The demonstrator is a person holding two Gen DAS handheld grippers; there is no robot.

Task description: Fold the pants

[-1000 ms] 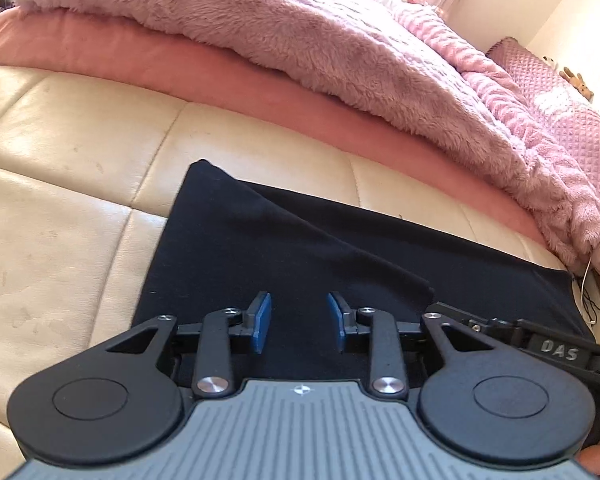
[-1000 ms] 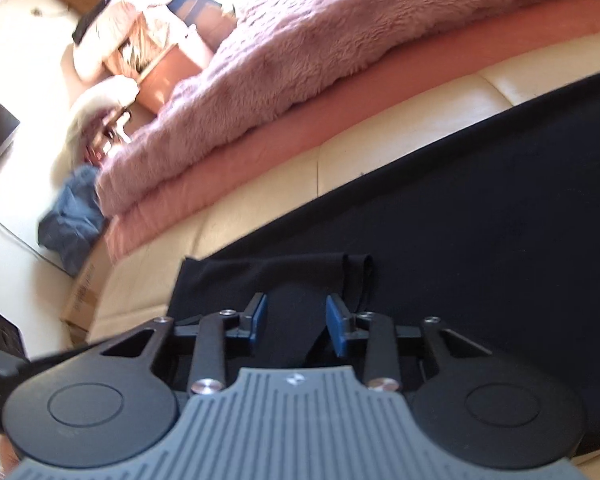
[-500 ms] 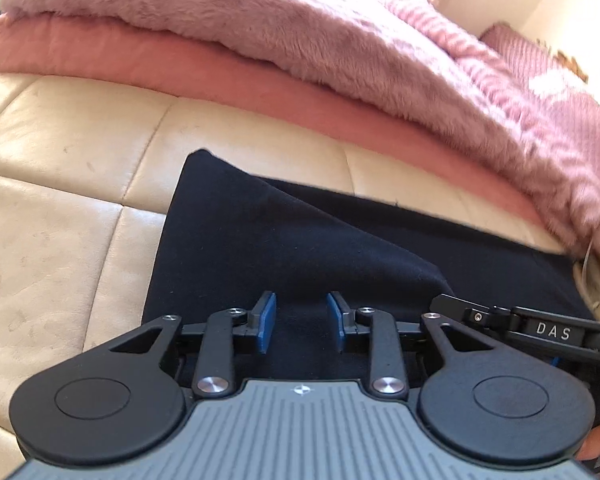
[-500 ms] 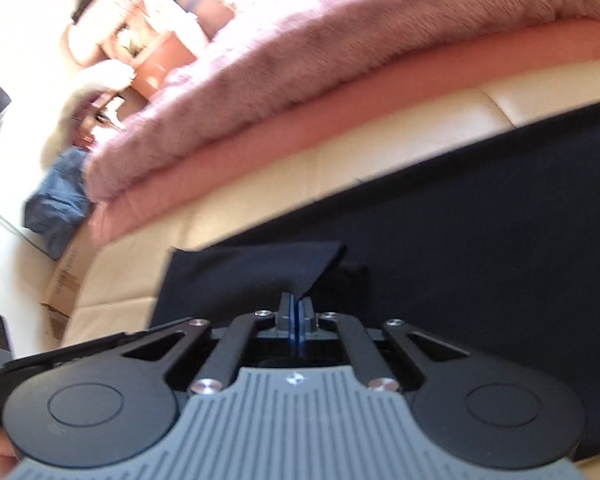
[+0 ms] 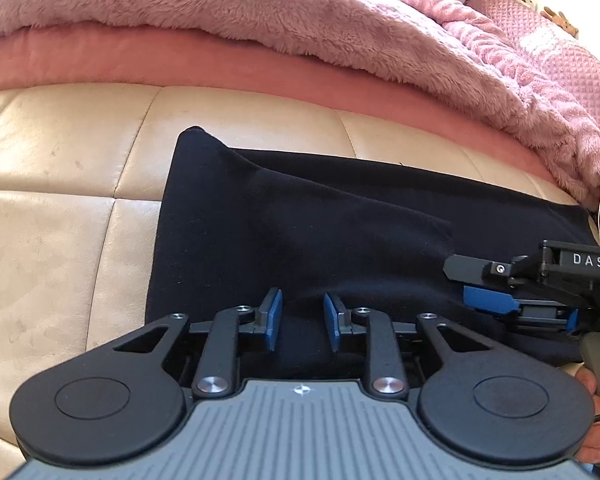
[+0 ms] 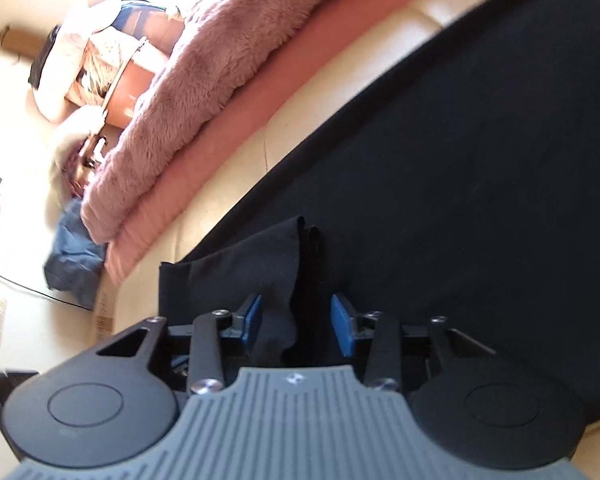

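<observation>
Black pants (image 5: pixel 300 232) lie flat on a cream leather cushion (image 5: pixel 60 184), with one layer folded over the top. My left gripper (image 5: pixel 300 322) is open, low over the near edge of the pants. My right gripper (image 6: pixel 296 326) is open, with a raised fold of the pants (image 6: pixel 284 264) standing between its blue pads; the pads do not touch it. The right gripper also shows at the right of the left wrist view (image 5: pixel 500 292), with its pads apart over the fabric.
A fluffy pink blanket (image 5: pixel 300 12) over a salmon sheet (image 5: pixel 180 64) runs along the far side of the cushion. In the right wrist view there is a blue cloth heap (image 6: pixel 72 252) and a cluttered orange box (image 6: pixel 116 76) on the floor beyond.
My right gripper shut on a pants edge half a second ago and has now opened, leaving a fold standing between its pads. It has also tilted. My left gripper stayed open and moved slightly.
</observation>
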